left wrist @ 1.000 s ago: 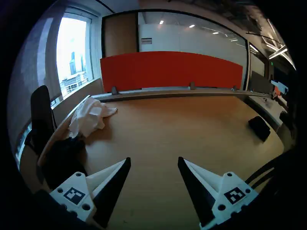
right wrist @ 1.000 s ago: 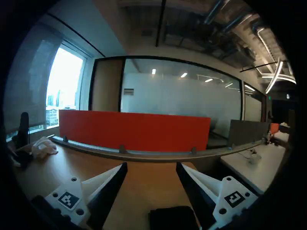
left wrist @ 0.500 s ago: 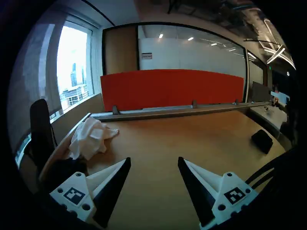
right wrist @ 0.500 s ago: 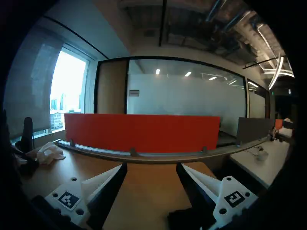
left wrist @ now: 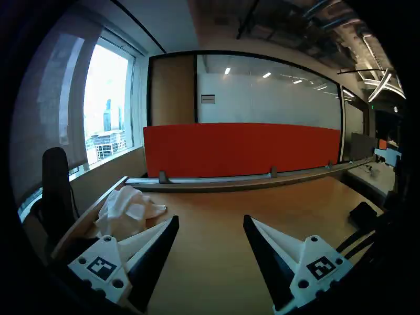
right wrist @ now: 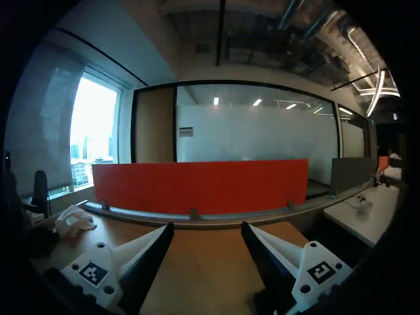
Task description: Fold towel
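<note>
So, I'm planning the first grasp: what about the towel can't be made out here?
Towel, left gripper view: crumpled, corners lost in folds; its near edge hidden behind a finger of the left gripper.
Black object on the desk, same view: dim, kind unclear.
Towel, right gripper view: too small and far off.

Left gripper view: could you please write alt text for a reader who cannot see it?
A crumpled white towel lies near the left edge of a wooden desk, beyond the open, empty left tool. A red divider runs along the desk's far side.
</note>
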